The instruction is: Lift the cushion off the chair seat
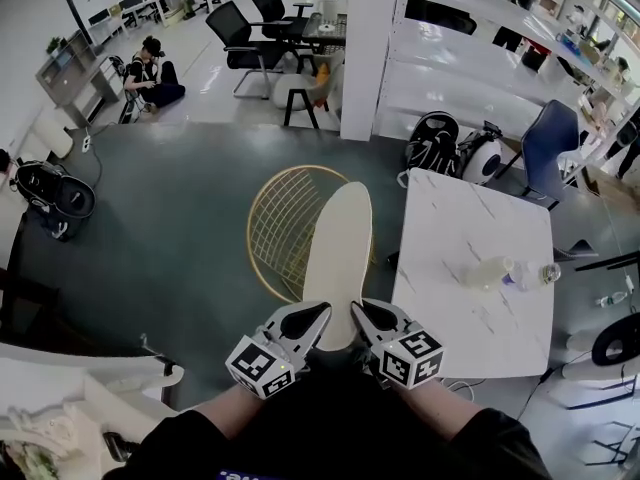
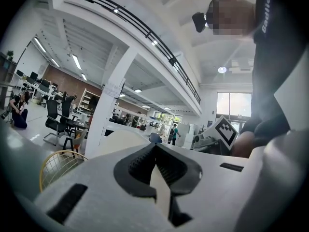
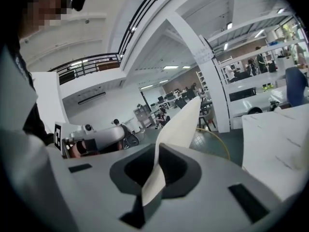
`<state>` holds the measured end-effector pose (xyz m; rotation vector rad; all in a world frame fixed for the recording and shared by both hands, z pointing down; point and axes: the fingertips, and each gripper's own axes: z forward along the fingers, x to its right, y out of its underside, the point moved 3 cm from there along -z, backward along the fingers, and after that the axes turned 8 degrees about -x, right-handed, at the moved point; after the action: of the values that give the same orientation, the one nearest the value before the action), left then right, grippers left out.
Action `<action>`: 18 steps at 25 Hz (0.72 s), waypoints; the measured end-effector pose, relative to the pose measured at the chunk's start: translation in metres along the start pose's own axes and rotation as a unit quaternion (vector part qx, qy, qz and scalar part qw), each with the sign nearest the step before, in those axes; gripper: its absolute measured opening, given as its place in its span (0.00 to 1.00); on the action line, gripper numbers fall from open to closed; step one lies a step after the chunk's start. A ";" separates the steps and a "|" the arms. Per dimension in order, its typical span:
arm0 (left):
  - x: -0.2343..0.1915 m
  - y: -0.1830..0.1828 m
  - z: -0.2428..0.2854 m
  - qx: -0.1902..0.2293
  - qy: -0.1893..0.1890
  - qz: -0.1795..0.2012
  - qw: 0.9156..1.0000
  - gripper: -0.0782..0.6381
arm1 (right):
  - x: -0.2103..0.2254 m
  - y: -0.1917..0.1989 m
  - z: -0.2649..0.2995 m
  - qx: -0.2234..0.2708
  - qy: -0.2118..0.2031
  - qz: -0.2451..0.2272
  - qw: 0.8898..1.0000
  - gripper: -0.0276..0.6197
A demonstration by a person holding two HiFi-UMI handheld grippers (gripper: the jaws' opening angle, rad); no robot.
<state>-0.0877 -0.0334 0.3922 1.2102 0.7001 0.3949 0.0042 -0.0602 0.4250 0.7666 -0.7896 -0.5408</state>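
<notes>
The cream round cushion (image 1: 338, 258) hangs raised and tilted on edge above the gold wire chair (image 1: 275, 223). My left gripper (image 1: 318, 316) is shut on the cushion's near rim from the left, and my right gripper (image 1: 357, 313) is shut on the same rim from the right. In the left gripper view the cushion edge (image 2: 158, 180) is pinched between the dark pads of the left gripper (image 2: 155, 151). In the right gripper view the cushion (image 3: 178, 124) rises out of the shut right gripper (image 3: 157, 151), with the chair's gold rim (image 3: 218, 140) behind it.
A white marble table (image 1: 440, 288) stands right of the chair with a plastic bottle (image 1: 490, 272) on it. A white pillar (image 1: 368, 48) rises behind. A blue chair (image 1: 548, 143) and bags (image 1: 435, 143) sit at the right; a person sits on the floor far left.
</notes>
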 end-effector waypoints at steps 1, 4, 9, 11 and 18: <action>0.002 -0.001 0.000 0.001 0.003 0.000 1.000 0.13 | -0.001 -0.003 -0.005 0.003 0.001 -0.002 1.000 0.11; 0.008 -0.003 0.000 0.002 0.011 0.001 1.000 0.13 | -0.004 -0.011 -0.018 0.012 0.001 -0.011 1.000 0.11; 0.014 -0.009 0.001 0.004 0.020 0.008 1.000 0.13 | -0.012 -0.023 -0.032 0.026 -0.003 -0.022 0.999 0.11; 0.015 -0.013 -0.001 0.005 0.021 0.006 1.000 0.13 | -0.015 -0.026 -0.035 0.030 -0.004 -0.021 0.999 0.11; 0.019 -0.017 -0.006 0.006 0.023 0.016 1.000 0.13 | -0.019 -0.030 -0.038 0.044 -0.009 -0.025 0.999 0.11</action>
<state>-0.0793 -0.0228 0.3701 1.2282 0.7234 0.4473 0.0180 -0.0505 0.3761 0.8652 -0.8159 -0.5609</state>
